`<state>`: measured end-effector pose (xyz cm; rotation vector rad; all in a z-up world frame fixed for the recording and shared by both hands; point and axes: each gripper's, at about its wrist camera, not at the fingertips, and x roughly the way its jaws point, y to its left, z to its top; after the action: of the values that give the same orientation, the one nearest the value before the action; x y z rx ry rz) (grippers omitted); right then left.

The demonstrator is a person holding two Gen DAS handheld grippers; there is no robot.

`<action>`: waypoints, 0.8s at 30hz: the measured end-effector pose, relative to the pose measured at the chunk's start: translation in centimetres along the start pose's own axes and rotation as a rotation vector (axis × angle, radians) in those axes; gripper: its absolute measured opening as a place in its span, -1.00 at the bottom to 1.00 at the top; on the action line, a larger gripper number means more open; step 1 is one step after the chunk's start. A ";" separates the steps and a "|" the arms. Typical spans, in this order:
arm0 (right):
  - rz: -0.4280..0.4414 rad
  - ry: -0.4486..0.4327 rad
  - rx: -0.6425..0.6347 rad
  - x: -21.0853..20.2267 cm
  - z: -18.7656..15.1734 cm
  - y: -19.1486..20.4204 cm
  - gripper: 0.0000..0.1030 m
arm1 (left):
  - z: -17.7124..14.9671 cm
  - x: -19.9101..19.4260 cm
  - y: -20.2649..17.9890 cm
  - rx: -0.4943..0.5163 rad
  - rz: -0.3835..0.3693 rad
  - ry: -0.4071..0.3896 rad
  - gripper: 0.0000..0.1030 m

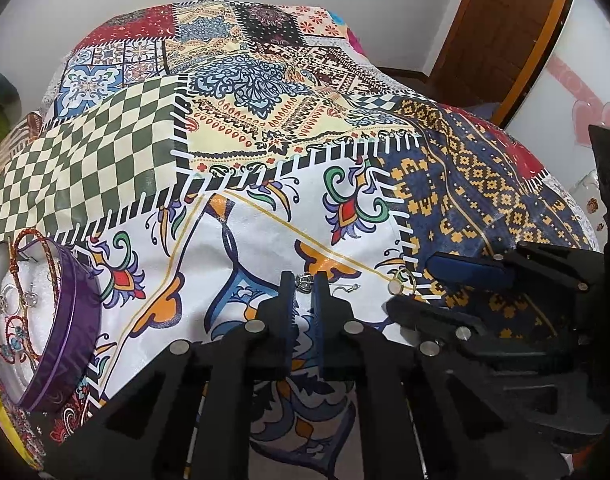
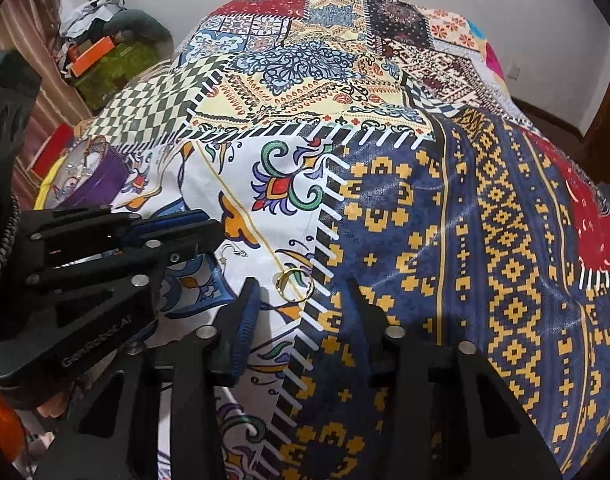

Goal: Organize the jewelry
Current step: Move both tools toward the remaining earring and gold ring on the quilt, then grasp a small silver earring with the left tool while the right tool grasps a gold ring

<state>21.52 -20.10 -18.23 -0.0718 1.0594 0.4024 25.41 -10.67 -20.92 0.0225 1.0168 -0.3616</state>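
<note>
My left gripper (image 1: pixel 305 280) is shut on a small silver ring (image 1: pixel 304 280) held at its fingertips just above the patterned bedspread. A round purple tin (image 1: pixel 61 320), lined with white padding, holds red braided cords and silver rings at the far left; it also shows in the right wrist view (image 2: pixel 101 176). A gold ring (image 2: pixel 295 284) lies on the cloth between the open fingers of my right gripper (image 2: pixel 303 286); it also shows in the left wrist view (image 1: pixel 403 280). A small silver earring hook (image 1: pixel 351 288) lies on the cloth between the two grippers.
The patchwork bedspread (image 1: pixel 265 120) covers the whole bed. A wooden door (image 1: pixel 501 36) stands at the back right. Bags and clutter (image 2: pixel 105 40) sit beside the bed at the left. My right gripper shows in the left wrist view (image 1: pixel 437 284), close beside the left one.
</note>
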 end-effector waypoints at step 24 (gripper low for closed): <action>-0.009 -0.063 0.007 -3.3 0.0 0.4 -0.91 | -0.6 -7.9 1.2 -0.050 0.030 -0.164 -0.88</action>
<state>19.97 -20.70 -15.40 -0.0578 0.9982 0.3905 21.56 -7.16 -14.81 -0.0359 0.8622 -0.3055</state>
